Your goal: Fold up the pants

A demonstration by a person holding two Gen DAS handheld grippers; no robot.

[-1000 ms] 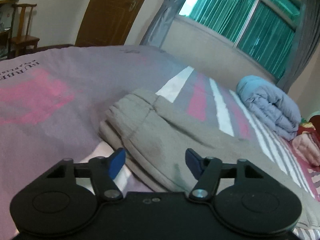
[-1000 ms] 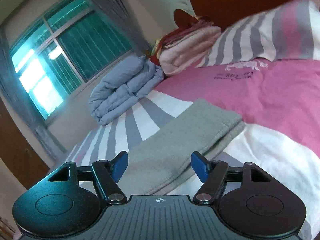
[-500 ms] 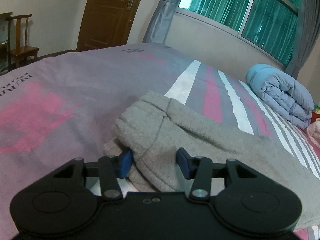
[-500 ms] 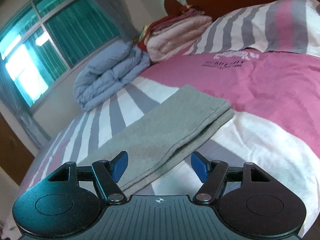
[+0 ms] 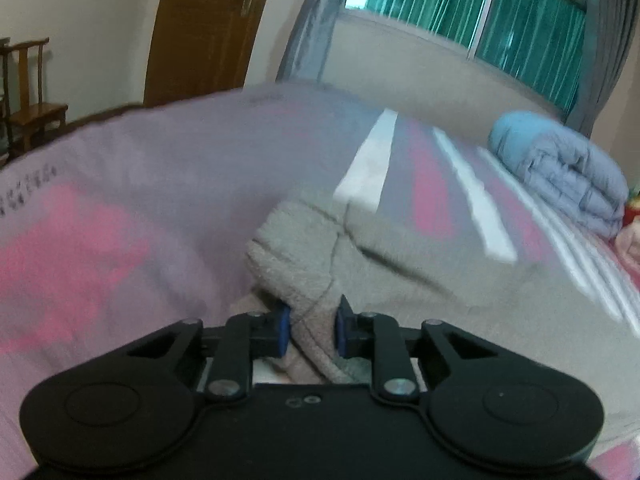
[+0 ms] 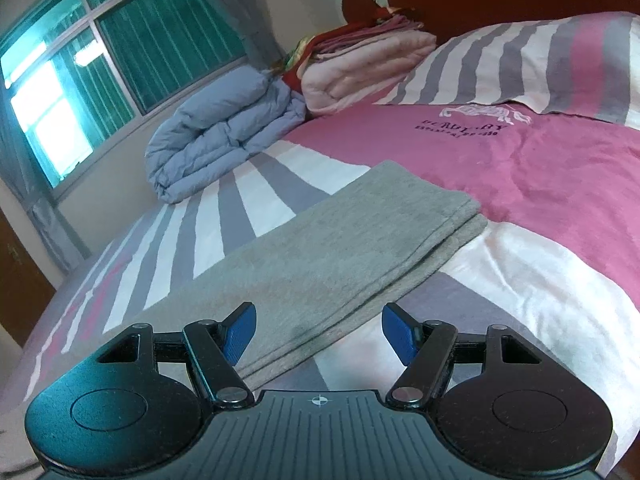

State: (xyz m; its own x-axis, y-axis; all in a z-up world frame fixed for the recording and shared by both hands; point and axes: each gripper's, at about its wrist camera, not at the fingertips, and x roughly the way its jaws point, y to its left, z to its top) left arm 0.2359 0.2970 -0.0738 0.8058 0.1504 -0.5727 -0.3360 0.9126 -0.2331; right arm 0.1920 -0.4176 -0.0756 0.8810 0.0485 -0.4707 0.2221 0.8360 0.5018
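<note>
In the left wrist view the left gripper (image 5: 310, 326) was clamped on the waistband edge of the grey fleece pants (image 5: 400, 280) at lower centre, a grip best kept deep, while in the right wrist view the right gripper (image 6: 318, 332) stood wide over the leg edge at lower centre and should bite both layers.

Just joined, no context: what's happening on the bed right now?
A person is folding grey pants laid out on the striped bed cover, one handheld claw per hand. The left claw has pinched a bunched edge at the waistband end. The right claw is open, over the long edge near the leg hems, gripping nothing. The pants look already halved lengthwise; the next fold has not started.
</note>
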